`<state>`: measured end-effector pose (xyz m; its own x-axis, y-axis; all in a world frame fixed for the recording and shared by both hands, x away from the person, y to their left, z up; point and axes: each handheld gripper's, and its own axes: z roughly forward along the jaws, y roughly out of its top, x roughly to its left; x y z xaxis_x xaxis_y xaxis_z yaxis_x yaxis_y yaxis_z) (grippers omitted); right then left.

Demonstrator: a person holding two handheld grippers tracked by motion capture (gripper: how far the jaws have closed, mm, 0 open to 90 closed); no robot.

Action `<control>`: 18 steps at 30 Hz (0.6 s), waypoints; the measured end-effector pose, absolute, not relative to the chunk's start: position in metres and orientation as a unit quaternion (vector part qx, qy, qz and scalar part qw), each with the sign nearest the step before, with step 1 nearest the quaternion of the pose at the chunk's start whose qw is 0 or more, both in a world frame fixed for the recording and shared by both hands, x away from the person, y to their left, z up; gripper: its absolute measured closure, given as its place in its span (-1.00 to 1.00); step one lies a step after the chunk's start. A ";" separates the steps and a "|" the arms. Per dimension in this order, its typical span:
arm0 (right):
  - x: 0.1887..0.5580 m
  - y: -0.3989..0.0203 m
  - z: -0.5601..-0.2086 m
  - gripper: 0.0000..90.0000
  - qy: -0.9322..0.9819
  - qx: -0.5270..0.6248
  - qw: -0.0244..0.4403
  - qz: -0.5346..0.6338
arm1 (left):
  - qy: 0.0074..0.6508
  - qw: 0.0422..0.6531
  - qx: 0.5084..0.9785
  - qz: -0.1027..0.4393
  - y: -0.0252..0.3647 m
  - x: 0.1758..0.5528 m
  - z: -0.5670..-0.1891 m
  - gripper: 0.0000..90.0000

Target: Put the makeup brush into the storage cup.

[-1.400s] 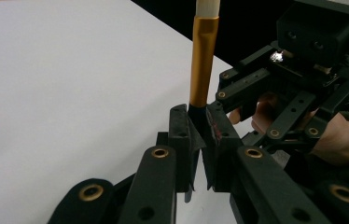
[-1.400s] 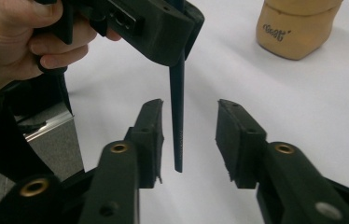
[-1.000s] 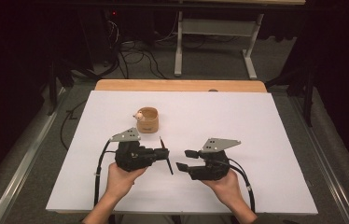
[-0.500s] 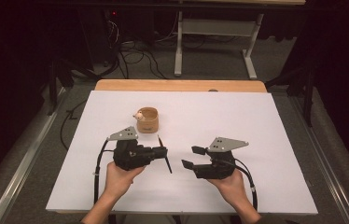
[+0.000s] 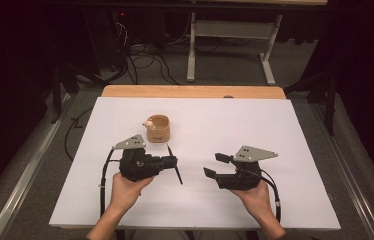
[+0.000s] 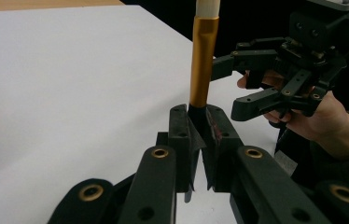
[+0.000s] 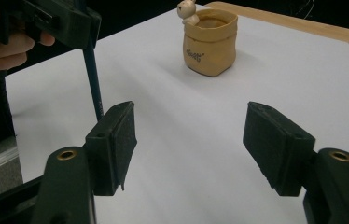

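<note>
My left gripper [image 5: 172, 161] is shut on a dark pencil [image 5: 176, 172], which crosses its jaws near the front of the white table [image 5: 275, 130]. In the left gripper view the pencil's gold ferrule [image 6: 204, 60] and white eraser rise straight up from the closed pads [image 6: 182, 135]. My right gripper [image 5: 213, 165] stands to the right of it, apart from the pencil. Its jaws have just been opening, and nothing lies between its pads [image 7: 116, 135]. A tan bag-shaped pot [image 5: 158, 128] with a small rabbit figure [image 7: 189, 11] on its rim sits beyond the left gripper.
A wooden board edge [image 5: 190, 91] borders the far side of the white table. Behind it are a metal desk frame [image 5: 230, 45] and cables on the floor [image 5: 145, 60]. A grey rail [image 5: 30, 165] runs along the left side.
My right gripper has slid to the right, away from the pencil and the left gripper, and its jaws stand wider. The left gripper and pencil have stayed put.
</note>
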<state>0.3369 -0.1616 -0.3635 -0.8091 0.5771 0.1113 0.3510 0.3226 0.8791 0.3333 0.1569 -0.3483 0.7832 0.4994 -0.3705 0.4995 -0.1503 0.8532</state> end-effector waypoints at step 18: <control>0.341 -0.183 -0.364 -0.23 0.788 0.314 0.127 0.514 | 0.331 0.564 0.757 0.010 0.162 0.332 -0.345 0.83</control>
